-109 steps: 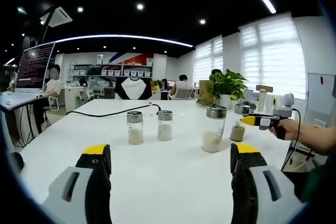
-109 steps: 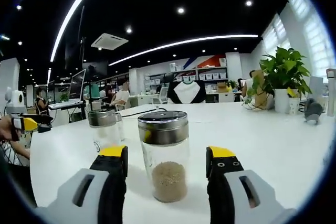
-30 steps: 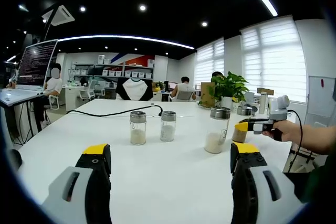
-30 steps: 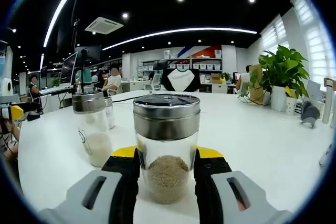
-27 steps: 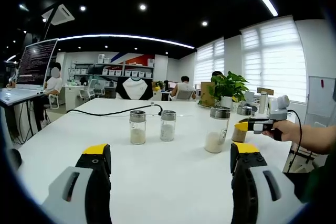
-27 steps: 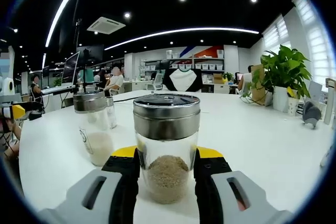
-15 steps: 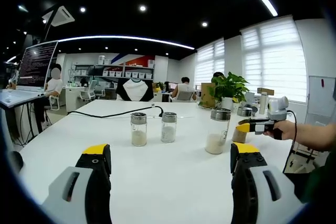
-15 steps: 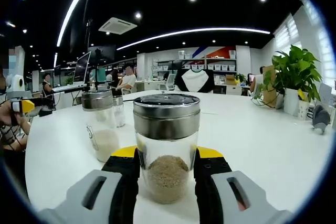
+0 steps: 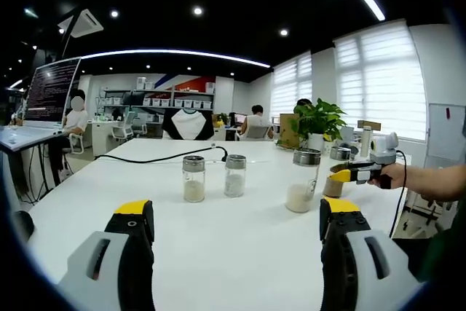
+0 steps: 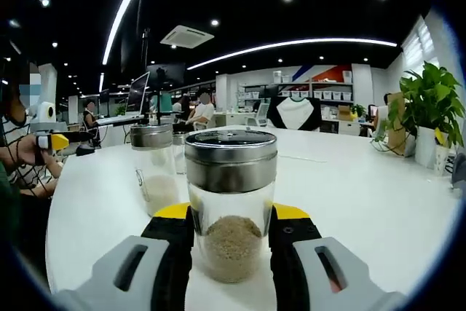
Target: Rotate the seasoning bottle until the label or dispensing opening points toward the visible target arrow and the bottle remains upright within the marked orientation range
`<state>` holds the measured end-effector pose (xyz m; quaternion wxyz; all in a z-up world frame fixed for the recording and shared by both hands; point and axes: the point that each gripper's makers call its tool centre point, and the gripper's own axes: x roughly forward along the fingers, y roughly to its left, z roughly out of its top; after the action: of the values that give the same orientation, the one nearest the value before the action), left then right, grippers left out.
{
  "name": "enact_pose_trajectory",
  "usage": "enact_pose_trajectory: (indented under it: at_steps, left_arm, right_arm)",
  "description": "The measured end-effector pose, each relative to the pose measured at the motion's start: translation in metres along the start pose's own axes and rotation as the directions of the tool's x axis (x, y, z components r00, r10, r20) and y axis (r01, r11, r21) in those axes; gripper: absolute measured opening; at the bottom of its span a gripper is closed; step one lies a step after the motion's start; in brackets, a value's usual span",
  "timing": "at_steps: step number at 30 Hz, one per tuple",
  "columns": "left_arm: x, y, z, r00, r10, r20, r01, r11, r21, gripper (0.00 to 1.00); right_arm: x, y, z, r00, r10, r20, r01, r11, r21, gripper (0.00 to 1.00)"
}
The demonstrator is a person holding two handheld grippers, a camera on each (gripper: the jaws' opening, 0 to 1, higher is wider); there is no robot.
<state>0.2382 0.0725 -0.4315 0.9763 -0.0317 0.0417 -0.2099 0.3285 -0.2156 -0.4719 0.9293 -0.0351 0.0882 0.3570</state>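
Since earlier the room has swung sideways behind the upright seasoning bottle point(image 10: 230, 209), clamped by the right gripper point(image 10: 230, 227) on the white table point(image 10: 364, 202); left gripper point(image 9: 237, 216) gapes empty.

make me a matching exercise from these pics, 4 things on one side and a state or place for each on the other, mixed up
Things:
1. right tool
2. left tool
3. jar of brown seasoning
4. potted plant

States or places:
A. open, nothing between its jaws
B. far side of the white table, near the windows
C. shut on a jar
D. upright, steel lid on, clamped on both sides

Pairs: 1-C, 2-A, 3-D, 4-B
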Motion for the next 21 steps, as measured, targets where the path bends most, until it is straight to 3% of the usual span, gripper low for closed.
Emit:
enact_pose_trajectory:
  at_steps: [8,21]
  left_arm:
    - [-0.0001,0.0005,0.0007,1.000,0.005,-0.002,-0.005,1.000,0.007,1.00]
    - [-0.0010,0.0029,0.0002,1.000,0.014,-0.005,-0.014,1.000,0.005,1.00]
  right_arm:
    - [-0.0026,0.0038,-0.0008,0.995,0.104,-0.010,-0.104,0.994,-0.016,0.39]
    - [-0.0050,0.0089,-0.0011,0.979,0.204,0.003,-0.204,0.979,-0.019,0.39]
